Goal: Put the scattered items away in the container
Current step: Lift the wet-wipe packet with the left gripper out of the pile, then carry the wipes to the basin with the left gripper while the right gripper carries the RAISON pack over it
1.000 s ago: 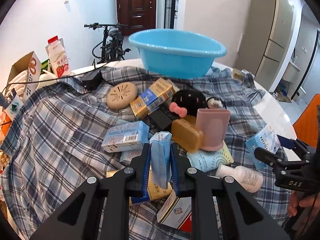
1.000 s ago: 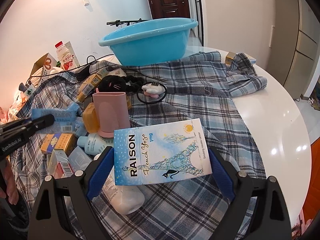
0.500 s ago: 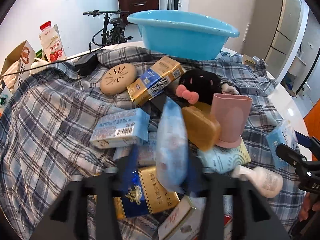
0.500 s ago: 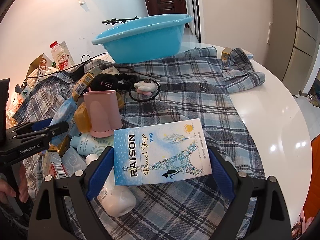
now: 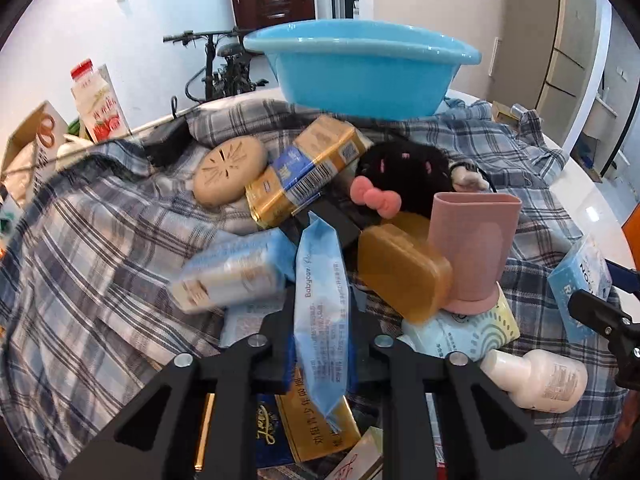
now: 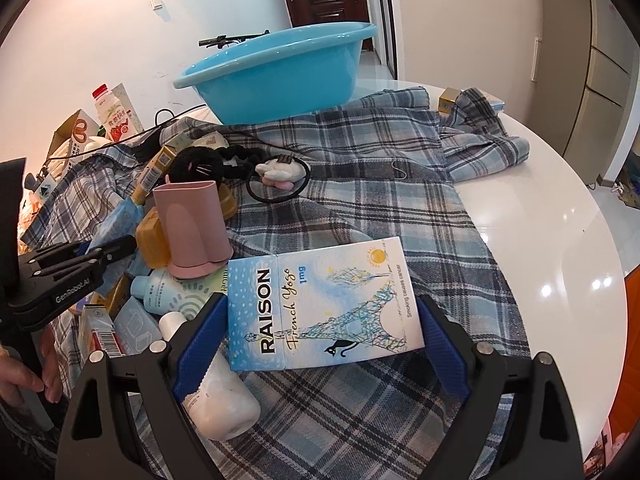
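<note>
My left gripper point(image 5: 322, 320) is shut on a light blue wipes packet point(image 5: 320, 300), held upright above the pile of items. My right gripper point(image 6: 322, 320) is shut on a blue-and-white RAISON box point(image 6: 324, 304), held flat over the plaid cloth; the box also shows in the left wrist view point(image 5: 580, 284). The blue basin point(image 5: 360, 68) stands at the far side of the table, beyond the pile, and shows in the right wrist view point(image 6: 280, 76) too. The left gripper shows at the left of the right wrist view point(image 6: 104, 254).
On the plaid shirt point(image 6: 380, 184) lie a pink cup point(image 5: 474, 248), an amber case point(image 5: 400, 276), a gold-and-blue carton point(image 5: 308, 168), a beige disc point(image 5: 230, 170), a black plush point(image 5: 400, 168), a white bottle point(image 5: 536, 376) and a hair tie point(image 6: 278, 178). Cartons point(image 5: 98, 104) stand at the left.
My left gripper has lifted the wipes packet and moved forward over the pile toward the basin. My right gripper has kept hold of the RAISON box and moved slightly forward.
</note>
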Available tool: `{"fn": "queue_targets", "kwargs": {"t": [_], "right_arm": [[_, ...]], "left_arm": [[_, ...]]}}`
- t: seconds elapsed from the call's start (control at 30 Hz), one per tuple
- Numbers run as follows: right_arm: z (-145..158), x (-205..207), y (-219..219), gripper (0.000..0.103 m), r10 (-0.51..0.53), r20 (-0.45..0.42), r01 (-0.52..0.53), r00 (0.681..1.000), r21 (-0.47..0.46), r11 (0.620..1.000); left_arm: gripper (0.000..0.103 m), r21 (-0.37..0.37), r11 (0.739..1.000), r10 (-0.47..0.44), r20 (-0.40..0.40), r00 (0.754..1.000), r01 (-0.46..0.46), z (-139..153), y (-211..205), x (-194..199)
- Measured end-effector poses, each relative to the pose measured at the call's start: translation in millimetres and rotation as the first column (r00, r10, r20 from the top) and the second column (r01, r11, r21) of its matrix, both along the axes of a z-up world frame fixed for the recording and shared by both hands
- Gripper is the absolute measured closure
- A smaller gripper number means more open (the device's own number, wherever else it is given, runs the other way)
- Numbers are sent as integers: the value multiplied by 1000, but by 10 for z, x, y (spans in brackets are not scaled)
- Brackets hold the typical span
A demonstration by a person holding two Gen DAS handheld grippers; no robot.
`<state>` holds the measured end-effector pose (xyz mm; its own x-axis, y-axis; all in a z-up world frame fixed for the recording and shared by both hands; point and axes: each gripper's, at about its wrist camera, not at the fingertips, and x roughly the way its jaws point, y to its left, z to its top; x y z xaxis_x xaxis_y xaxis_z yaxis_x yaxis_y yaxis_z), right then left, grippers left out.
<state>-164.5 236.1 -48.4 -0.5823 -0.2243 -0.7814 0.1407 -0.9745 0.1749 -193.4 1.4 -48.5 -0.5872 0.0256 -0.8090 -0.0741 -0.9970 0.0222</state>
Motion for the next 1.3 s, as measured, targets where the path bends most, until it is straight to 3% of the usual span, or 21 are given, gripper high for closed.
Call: {"fn": "queue_targets", "kwargs": {"t": [0.33, 1.3], "right_arm": [[11, 8, -37, 12, 9, -2, -9, 1000, 1, 1000], [361, 126, -153, 12, 42, -89, -40, 995, 28, 999]], "left_arm": [[84, 48, 999, 0, -13, 1000, 0, 119, -99, 96], [84, 20, 1000, 19, -81, 997, -17, 520, -162, 268]]}}
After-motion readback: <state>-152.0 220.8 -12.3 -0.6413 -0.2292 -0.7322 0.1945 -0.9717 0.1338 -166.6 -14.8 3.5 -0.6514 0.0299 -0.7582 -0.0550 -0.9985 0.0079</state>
